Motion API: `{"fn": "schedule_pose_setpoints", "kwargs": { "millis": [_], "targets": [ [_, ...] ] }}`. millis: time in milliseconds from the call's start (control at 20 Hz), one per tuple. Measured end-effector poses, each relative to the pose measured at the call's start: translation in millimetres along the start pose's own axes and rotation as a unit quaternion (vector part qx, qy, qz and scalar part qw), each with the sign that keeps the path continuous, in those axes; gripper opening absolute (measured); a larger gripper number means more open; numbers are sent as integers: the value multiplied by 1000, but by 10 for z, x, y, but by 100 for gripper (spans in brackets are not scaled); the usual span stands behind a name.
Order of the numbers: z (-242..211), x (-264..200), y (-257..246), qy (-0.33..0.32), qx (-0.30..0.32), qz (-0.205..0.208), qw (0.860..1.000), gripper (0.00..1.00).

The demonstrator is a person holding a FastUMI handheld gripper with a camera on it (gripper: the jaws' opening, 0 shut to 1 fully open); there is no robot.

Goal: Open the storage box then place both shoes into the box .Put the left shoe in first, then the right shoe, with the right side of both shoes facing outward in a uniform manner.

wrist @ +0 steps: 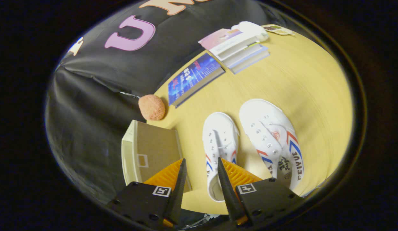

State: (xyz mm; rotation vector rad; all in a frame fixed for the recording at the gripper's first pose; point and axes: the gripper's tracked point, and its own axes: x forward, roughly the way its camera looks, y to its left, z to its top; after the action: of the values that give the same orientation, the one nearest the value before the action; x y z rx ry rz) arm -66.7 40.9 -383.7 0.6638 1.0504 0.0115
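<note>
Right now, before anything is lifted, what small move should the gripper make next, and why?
Probably shift toward the storage box and reach for its lid. The box looks closed, both shoes stand on the table beside it, and the gripper is open, holding nothing, its fingers above the gap between the box and the nearer shoe.

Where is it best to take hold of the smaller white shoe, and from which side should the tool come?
Probably at the heel collar of the smaller white shoe. Its opening faces up and the heel end lies nearest the open tool, so coming down from above, one finger inside the opening and one outside, seems easiest. The larger shoe beside it leaves little room there.
</note>
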Motion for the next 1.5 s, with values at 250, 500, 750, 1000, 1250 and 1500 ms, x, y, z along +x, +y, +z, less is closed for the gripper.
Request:
{"fn": "schedule_pose_setpoints", "kwargs": {
  "millis": [250,500,750,1000,1250,1500],
  "targets": [
    [-209,228,-356,24,-22,-53,998,60],
    [-265,467,-513,38,-50,-89,994,60],
    [-290,585,-540,46,-55,-97,993,24],
    [-299,496,-387,48,-50,-64,996,3],
    [-238,421,-211,40,-25,-36,998,3],
    [8,251,25,5,16,5,1000,3]
  ]
}}
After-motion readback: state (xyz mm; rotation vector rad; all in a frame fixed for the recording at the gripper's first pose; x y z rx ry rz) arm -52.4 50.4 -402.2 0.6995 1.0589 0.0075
